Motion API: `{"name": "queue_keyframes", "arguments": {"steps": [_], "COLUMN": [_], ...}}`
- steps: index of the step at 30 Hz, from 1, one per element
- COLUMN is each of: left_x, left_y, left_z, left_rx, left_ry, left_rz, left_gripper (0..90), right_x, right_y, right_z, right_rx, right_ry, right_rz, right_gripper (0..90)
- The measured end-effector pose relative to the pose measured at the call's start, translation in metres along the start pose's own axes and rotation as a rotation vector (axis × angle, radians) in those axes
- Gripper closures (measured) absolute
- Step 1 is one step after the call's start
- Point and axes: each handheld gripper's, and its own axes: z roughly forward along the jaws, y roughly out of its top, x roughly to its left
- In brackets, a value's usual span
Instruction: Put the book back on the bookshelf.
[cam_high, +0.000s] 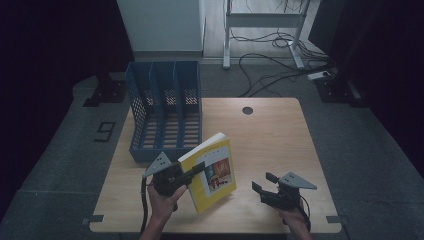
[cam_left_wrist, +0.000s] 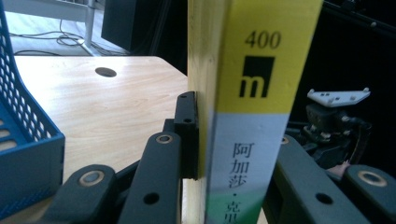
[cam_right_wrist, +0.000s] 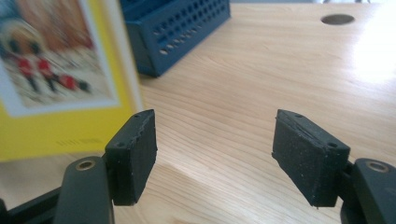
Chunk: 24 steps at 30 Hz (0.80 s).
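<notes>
A yellow paperback book (cam_high: 212, 170) with a picture on its cover stands tilted on the wooden table (cam_high: 270, 135), lifted at its left side. My left gripper (cam_high: 197, 170) is shut on the book by its spine edge. In the left gripper view the spine (cam_left_wrist: 252, 93), with "400" and printed characters, sits clamped between the black jaws of my left gripper (cam_left_wrist: 236, 140). My right gripper (cam_high: 262, 182) hovers low over the table to the right of the book, open, with nothing between its pads (cam_right_wrist: 135, 154). The book's cover (cam_right_wrist: 56, 79) appears at the left of the right gripper view.
A blue three-slot file rack (cam_high: 135, 110) stands at the table's back left, slots facing forward, close behind the book. A round cable hole (cam_high: 247, 110) lies near the far edge. Bare wood extends right of the book. Cables and a desk frame (cam_high: 265, 20) are on the floor beyond.
</notes>
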Motion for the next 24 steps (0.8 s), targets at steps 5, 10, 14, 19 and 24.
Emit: {"name": "queue_keyframes", "arguments": {"steps": [5, 10, 14, 19, 24], "left_x": [-0.002, 0.000, 0.000, -0.001, 0.000], "left_y": [0.007, 0.011, 0.015, 0.020, 0.023], "left_z": [-0.004, -0.008, -0.011, -0.014, -0.013], "left_rx": [-0.008, -0.020, -0.047, -0.058, -0.059], "left_ry": [0.017, 0.028, 0.056, 0.061, 0.069], "left_rz": [0.014, 0.012, 0.013, 0.019, 0.022], "left_gripper": [75.6, 75.6, 75.5, 75.5, 75.6], "right_x": [-0.009, -0.015, -0.021, -0.027, -0.030], "right_y": [-0.007, -0.014, -0.020, -0.023, -0.025], "right_z": [0.004, 0.010, 0.014, 0.017, 0.019], "right_rx": [0.034, 0.063, 0.097, 0.120, 0.132], "right_ry": [-0.025, -0.055, -0.080, -0.126, -0.136], "right_rz": [0.024, 0.041, 0.058, 0.097, 0.109], "right_gripper": [29.9, 30.0, 30.3, 30.6, 30.6]}}
